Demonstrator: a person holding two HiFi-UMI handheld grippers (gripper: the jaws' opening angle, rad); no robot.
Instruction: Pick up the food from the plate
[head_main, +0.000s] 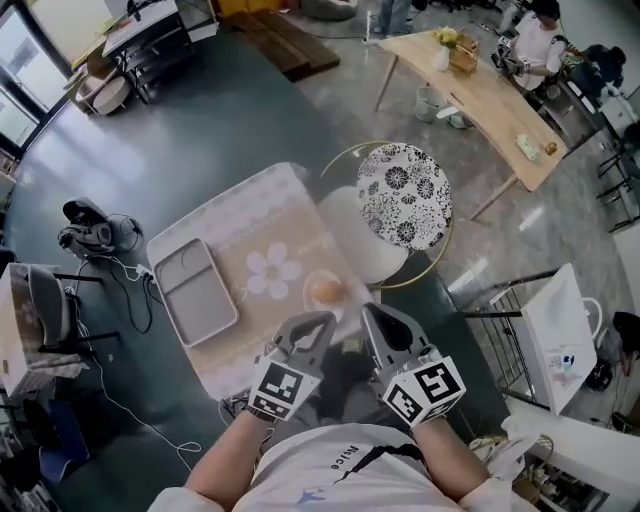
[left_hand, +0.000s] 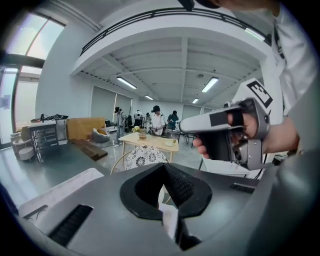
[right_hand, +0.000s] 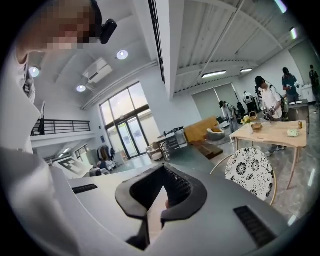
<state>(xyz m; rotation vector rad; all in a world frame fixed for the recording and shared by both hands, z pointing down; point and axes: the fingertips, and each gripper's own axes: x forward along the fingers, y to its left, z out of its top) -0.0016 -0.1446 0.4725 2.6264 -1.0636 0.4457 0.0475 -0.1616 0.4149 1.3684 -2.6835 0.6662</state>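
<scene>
A round orange-brown piece of food (head_main: 325, 292) lies on a small pale plate (head_main: 308, 284) at the near right of the cloth-covered table (head_main: 250, 225). My left gripper (head_main: 323, 320) hovers just short of the plate, shut and empty. To its right, my right gripper (head_main: 368, 312) is also shut with nothing in it. In the left gripper view the left gripper (left_hand: 170, 214) points out level into the room, and a hand holding the right gripper (left_hand: 225, 134) shows beside it. In the right gripper view the right gripper (right_hand: 152, 216) has its pads together. Neither gripper view shows the food.
A grey tray (head_main: 195, 292) sits at the table's left. A black-and-white flowered chair (head_main: 404, 193) and a white round seat (head_main: 360, 240) stand past the table's far right corner. A wooden table (head_main: 480, 95) with people stands farther off. Cables and a bag (head_main: 90, 230) lie on the floor at left.
</scene>
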